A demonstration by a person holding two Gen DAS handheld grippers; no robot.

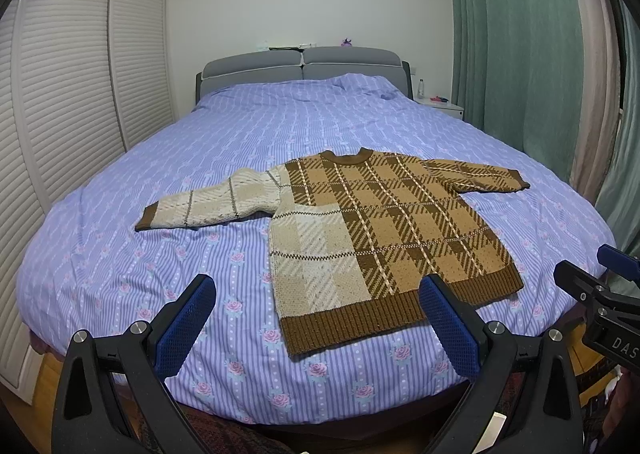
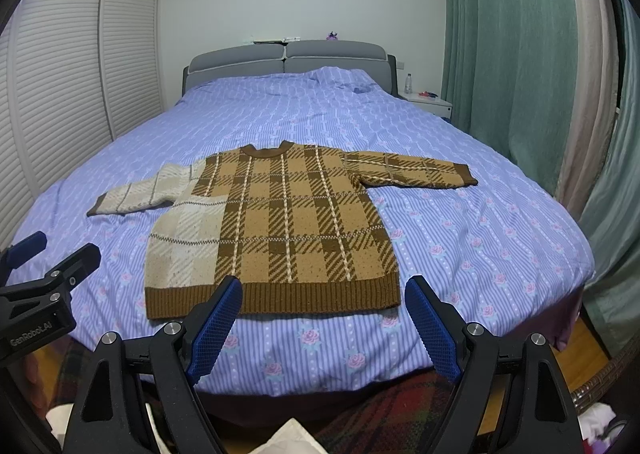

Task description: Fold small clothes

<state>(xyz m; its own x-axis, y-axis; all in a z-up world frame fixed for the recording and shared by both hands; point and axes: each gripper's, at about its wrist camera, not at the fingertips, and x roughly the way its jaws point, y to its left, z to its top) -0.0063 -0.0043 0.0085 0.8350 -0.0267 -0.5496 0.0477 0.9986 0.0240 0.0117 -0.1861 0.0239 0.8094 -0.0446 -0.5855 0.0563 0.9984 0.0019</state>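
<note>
- Left claw [image 1: 316, 318] gapes wide with nothing between its blue pads [image 1: 186, 328], poised above the foot of the bed [image 1: 120, 254].
- Right claw [image 2: 324, 324] is spread just as wide and grips nothing, near the sweater's hem.
- The sweater [image 2: 292, 222] lies flat on the striped, rose-printed cover, hem nearest, collar farthest, both sleeves spread outward; its body is brown plaid, with one cream side panel and one cream sleeve [image 1: 208, 204].
- Beyond it, a grey headboard [image 1: 300, 62].
- A nightstand [image 2: 428, 104] carries a bottle [image 2: 408, 83], beside green curtains [image 2: 520, 54]; louvred wardrobe doors [image 1: 80, 94] stand opposite.
</note>
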